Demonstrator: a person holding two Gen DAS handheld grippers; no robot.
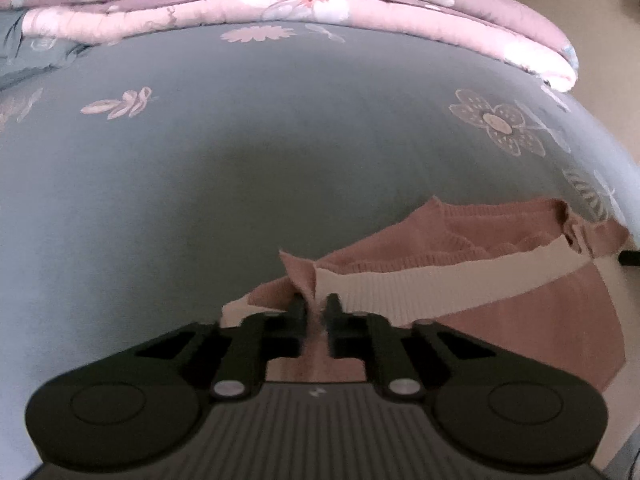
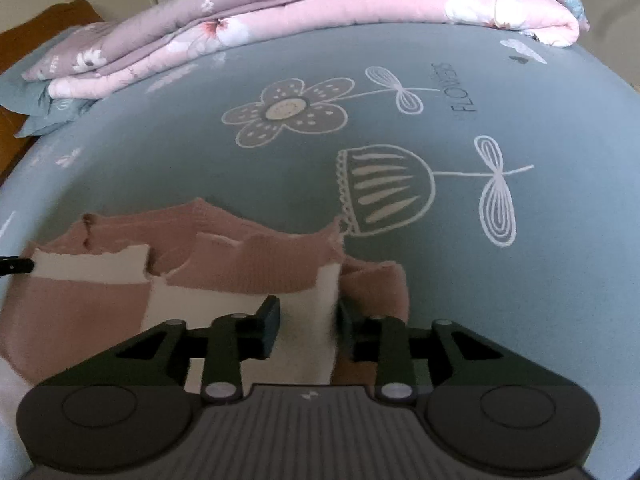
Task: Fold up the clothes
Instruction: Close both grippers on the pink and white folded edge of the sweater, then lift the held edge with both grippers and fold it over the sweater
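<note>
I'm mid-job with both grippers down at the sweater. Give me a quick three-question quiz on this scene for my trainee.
1. True or false: the left gripper is shut on the sweater.
2. What lies at the far end of the bed sheet? A: a folded floral quilt; B: a laundry basket; C: a second sweater.
3. Fill in: the pink sweater carries a ____ band.
Key: 1 true; 2 A; 3 white.
</note>
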